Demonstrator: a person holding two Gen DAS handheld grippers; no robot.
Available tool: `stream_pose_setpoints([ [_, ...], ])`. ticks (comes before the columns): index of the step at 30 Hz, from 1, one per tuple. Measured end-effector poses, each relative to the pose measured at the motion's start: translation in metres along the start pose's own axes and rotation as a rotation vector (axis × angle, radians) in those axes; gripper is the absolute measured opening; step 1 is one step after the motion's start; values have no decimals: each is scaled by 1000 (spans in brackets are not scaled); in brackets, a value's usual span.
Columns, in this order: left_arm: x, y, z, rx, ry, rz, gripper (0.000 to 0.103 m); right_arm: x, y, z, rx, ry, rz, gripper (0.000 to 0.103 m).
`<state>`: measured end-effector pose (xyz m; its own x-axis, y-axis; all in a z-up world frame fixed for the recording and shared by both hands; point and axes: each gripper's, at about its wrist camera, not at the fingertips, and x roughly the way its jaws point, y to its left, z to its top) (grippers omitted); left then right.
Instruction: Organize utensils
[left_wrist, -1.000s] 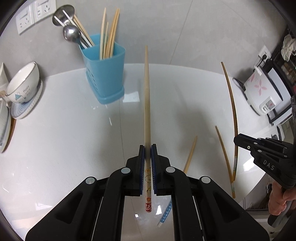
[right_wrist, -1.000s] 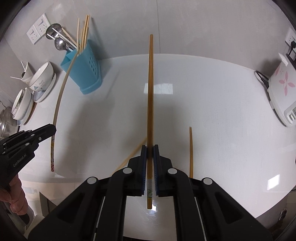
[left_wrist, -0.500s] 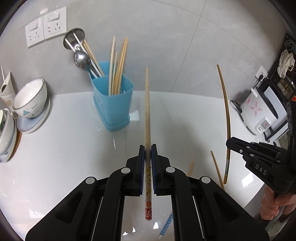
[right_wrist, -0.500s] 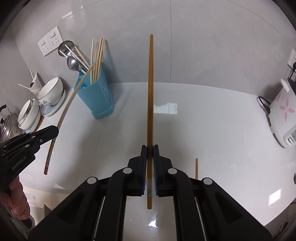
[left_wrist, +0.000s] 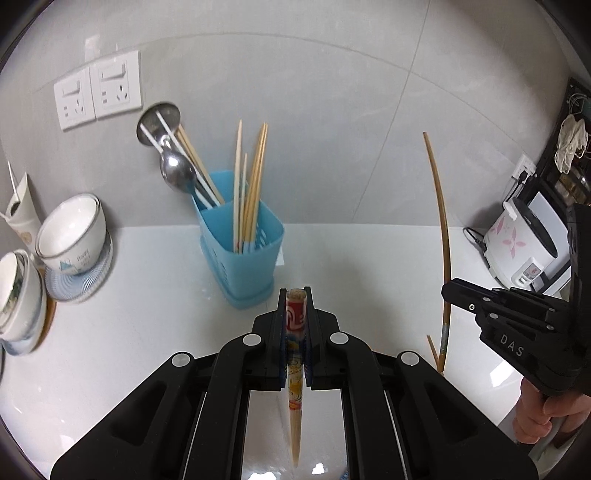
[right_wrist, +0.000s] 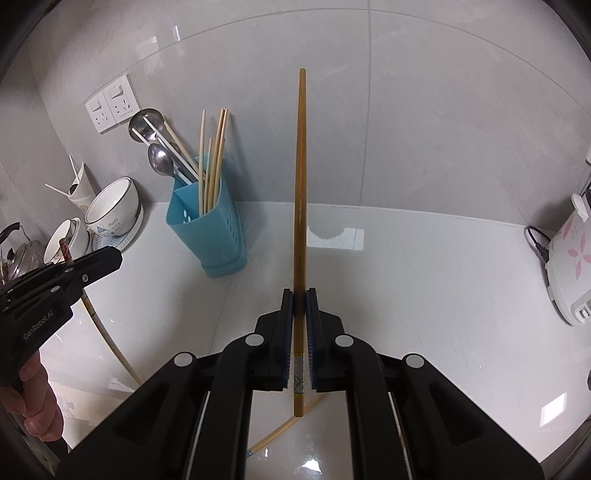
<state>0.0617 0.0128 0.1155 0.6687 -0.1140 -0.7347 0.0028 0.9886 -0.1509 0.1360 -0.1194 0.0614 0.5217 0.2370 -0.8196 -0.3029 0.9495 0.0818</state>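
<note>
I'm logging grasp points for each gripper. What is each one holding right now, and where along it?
The left gripper clamps a pale chopstick on its painted end. The right gripper clamps a darker chopstick just above its decorated butt end.

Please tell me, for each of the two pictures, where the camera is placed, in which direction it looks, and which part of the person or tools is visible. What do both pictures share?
Left wrist: sits on the left gripper, facing the blue holder and wall; its jaws pinch a painted chopstick; the right gripper and hand show at right.
Right wrist: sits on the right gripper, facing the wall; its jaws pinch a brown chopstick; the left gripper shows at left.
Shared: holder, bowls, wall sockets, rice cooker, white counter.
</note>
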Motion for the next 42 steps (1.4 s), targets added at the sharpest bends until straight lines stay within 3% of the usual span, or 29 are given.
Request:
stream_pose_setpoints([
  [14,-8,22,37,-4,-32,-5,5,11,18,23,11,-43,15,6],
  [34,-50,28,131,28,-185,31,5,1,45,70,15,-163,27,6],
  [42,-31,29,148,27,-214,28,5,6,54,86,10,-190,39,6],
])
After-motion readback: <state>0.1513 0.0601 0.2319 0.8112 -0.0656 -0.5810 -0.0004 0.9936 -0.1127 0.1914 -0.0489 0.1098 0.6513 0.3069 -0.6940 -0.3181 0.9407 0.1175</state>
